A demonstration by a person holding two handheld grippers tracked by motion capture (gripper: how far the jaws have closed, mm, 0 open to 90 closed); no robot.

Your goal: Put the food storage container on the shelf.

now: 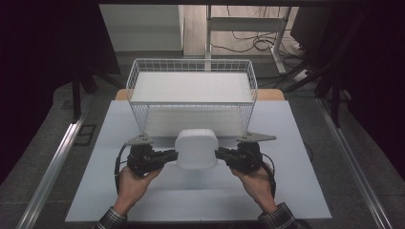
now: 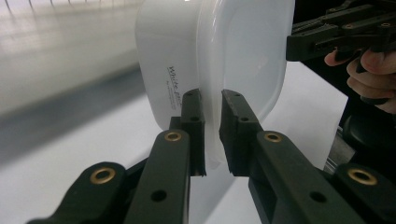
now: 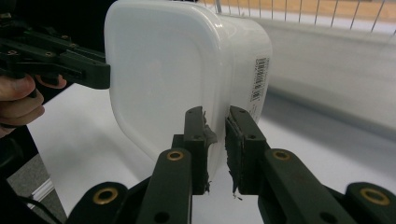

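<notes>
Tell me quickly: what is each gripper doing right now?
Left gripper: shut on the rim of the white container.
Right gripper: shut on the container's opposite rim.

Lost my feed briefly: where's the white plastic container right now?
In the high view, the white plastic container is centred between the left gripper and right gripper, both clamping its rim, in front of the white wire basket.

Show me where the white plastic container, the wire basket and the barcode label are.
white plastic container [image 1: 196, 149], high view, middle of its upturned face.
wire basket [image 1: 191, 61], high view, far rim.
barcode label [image 3: 258, 79], right gripper view, sticker on the container's side.
</notes>
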